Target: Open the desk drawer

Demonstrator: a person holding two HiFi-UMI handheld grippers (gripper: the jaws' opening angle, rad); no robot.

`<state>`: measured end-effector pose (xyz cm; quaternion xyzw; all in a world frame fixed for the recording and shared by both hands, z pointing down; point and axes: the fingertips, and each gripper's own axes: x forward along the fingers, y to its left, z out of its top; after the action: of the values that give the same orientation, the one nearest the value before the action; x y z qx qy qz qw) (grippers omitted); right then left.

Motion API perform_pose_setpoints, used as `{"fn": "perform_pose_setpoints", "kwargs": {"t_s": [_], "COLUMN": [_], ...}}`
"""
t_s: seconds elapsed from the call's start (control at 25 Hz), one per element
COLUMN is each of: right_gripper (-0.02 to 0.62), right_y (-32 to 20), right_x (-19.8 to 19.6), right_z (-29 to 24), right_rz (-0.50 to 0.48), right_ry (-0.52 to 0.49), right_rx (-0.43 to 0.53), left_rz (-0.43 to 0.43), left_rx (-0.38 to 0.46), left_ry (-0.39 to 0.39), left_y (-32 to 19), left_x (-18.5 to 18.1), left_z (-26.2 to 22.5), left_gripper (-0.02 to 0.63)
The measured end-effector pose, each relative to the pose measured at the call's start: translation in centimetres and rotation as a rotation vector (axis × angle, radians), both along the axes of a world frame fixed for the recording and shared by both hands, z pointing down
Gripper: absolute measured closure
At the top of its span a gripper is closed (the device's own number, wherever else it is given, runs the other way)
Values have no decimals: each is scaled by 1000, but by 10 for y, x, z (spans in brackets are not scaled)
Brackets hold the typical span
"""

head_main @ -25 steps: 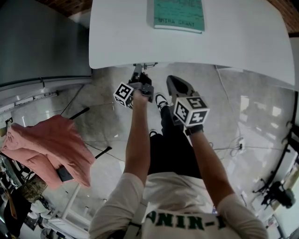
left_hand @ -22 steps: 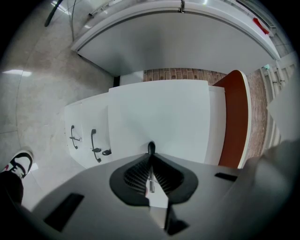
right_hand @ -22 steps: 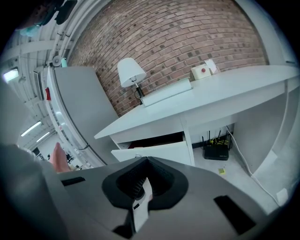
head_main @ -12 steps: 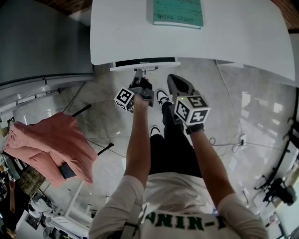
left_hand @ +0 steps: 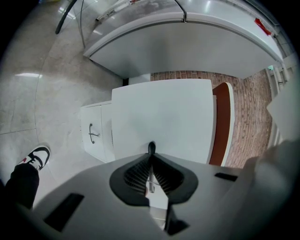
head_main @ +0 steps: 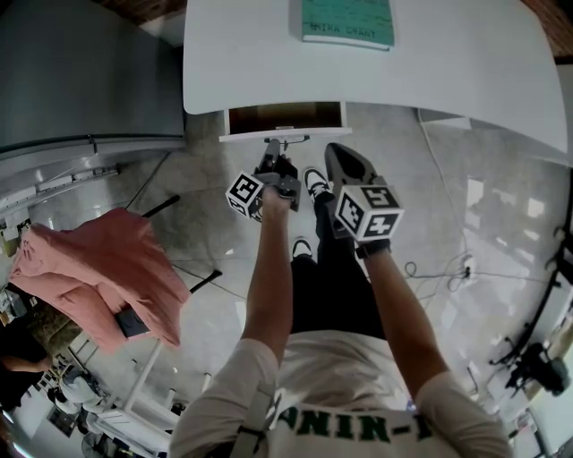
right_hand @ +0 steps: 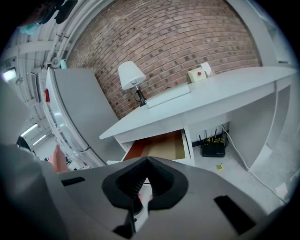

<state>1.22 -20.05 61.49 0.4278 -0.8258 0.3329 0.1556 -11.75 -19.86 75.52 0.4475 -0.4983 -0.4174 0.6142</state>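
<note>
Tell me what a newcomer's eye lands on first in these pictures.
Under the white desk, the drawer stands partly open with its brown inside showing, and the left gripper is shut on its thin metal handle. The right gripper hangs beside it, shut and empty. A teal book lies on the desk top, and a pink cloth is draped at the left of the head view.

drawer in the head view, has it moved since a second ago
Yes. The drawer has slid out from under the desk, toward the person.
</note>
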Motion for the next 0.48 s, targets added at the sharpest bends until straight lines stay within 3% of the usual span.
{"fn": "perform_pose_setpoints", "kwargs": {"t_s": [0.48], "right_gripper": [594], "right_y": [13], "right_x": [11], "right_z": [-4], "right_rz": [47], "right_ry": [-11], "right_rx": [18], "left_rz": [-15], "left_rx": [-15], "left_ry": [14], "left_y": [33], "left_x": [8], "left_z": [-3], "left_gripper": [588]}}
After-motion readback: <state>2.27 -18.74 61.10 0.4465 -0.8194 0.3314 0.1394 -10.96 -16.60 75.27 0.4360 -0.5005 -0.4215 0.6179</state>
